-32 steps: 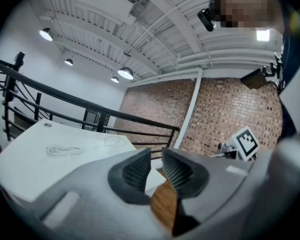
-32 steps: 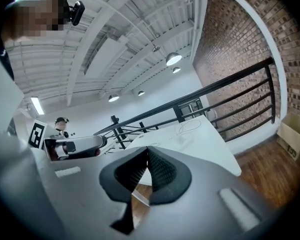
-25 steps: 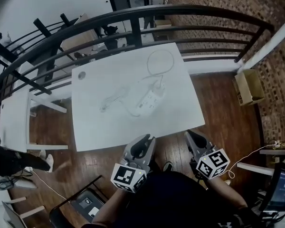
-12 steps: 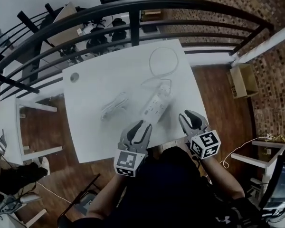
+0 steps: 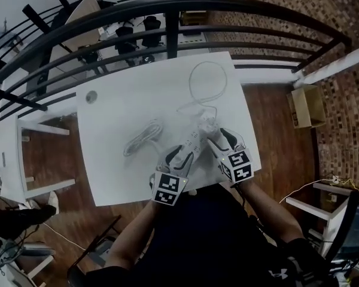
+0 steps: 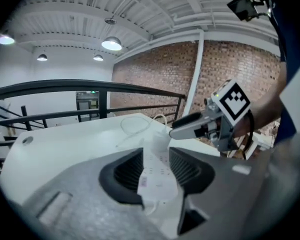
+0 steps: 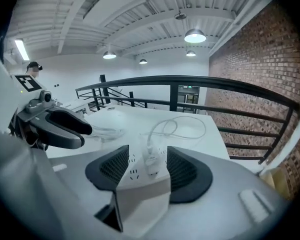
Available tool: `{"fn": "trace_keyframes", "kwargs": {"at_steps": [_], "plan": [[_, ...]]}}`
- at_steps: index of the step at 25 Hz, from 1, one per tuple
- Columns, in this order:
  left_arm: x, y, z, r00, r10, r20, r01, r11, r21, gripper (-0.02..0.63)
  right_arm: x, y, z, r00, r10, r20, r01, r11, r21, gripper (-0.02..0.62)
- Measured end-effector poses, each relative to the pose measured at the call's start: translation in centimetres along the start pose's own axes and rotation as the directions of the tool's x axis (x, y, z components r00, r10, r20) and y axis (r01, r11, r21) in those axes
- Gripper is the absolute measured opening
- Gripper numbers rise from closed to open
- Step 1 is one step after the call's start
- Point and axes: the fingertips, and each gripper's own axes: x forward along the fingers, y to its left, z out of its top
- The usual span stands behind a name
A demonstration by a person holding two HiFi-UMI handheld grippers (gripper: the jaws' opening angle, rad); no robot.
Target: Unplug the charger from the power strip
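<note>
Head view is showing the power strip (image 5: 193, 141) lying on the white table (image 5: 119, 100) right in front of the person, with its long axis running away from them and slanting a bit to the right. The charger (image 5: 207, 123) is sitting plugged in at the far end.

The right gripper (image 5: 221, 137) is coming in along the strip's right side, so it's the nearer one to the charger. In the right gripper view the charger is standing upright between its jaws and slightly ahead. Those jaws have just been opening and are standing wide apart, with nothing pinched.

The left gripper (image 5: 179, 155) is straddling the near end of the strip. Its jaws have also just been opening, and the pads aren't pressing on anything as far as I can tell.

My guess is the left one is going to pin the strip while the right pulls the charger up.

The charger's white cable (image 5: 206, 79) is looping off toward the railing (image 5: 167, 11), and the strip's own bundled cord (image 5: 142, 137) is lying to the left (neither is blocking the pull).
</note>
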Motion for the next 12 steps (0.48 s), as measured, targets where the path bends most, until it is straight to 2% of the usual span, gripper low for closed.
{"fn": "trace_keyframes", "kwargs": {"at_steps": [6,12], "plan": [[3.8,-1.1,-2.3,0.993,-0.006,-0.121,0.012,0.999,0.048,0.222,3.5,0.2,-0.7,0.997,0.038,-0.062,-0.042,0.997,-0.067,0.301],[6.4,-1.2,-3.9,0.984,0.024,-0.178,-0.012,0.997,0.073,0.235,5.3,0.8,-1.7,0.992,0.070,-0.103,-0.081,0.991,-0.103,0.299]]}}
